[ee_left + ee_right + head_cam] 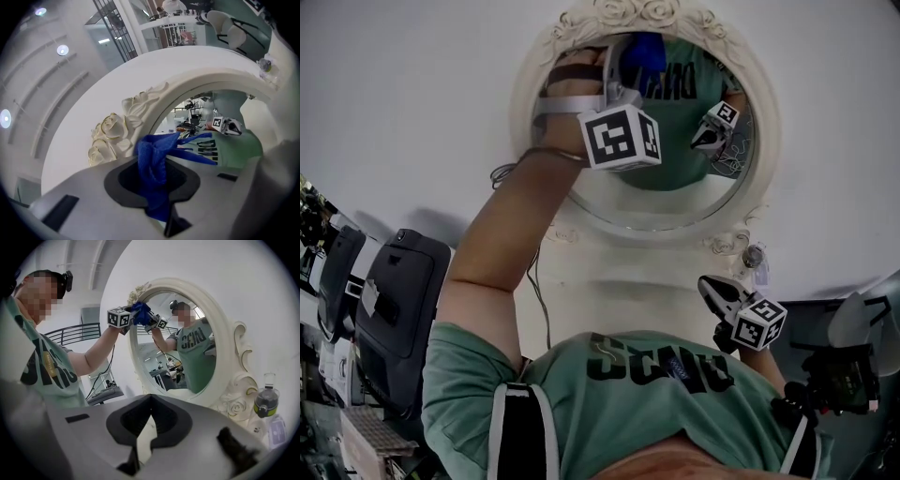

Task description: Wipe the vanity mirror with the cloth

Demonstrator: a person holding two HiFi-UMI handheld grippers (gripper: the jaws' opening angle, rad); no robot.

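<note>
An oval vanity mirror (pixel 675 173) in a cream frame with carved roses (pixel 112 136) stands against the white wall. My left gripper (pixel 623 70) is raised to the upper left of the glass. It is shut on a blue cloth (pixel 154 171), which is bunched between its jaws and lies against the glass by the frame's top. The cloth (pixel 140 311) also shows in the right gripper view, at the mirror's top edge. My right gripper (pixel 710 286) hangs low in front of the mirror's base, away from the glass. It is shut (pixel 150 399) with nothing in it.
A small bottle (pixel 266 401) stands by the mirror's right foot. Black cases (pixel 394 300) sit at the left, and dark equipment (pixel 844 375) at the right. A thin cable (pixel 539 291) runs down beside the mirror's base.
</note>
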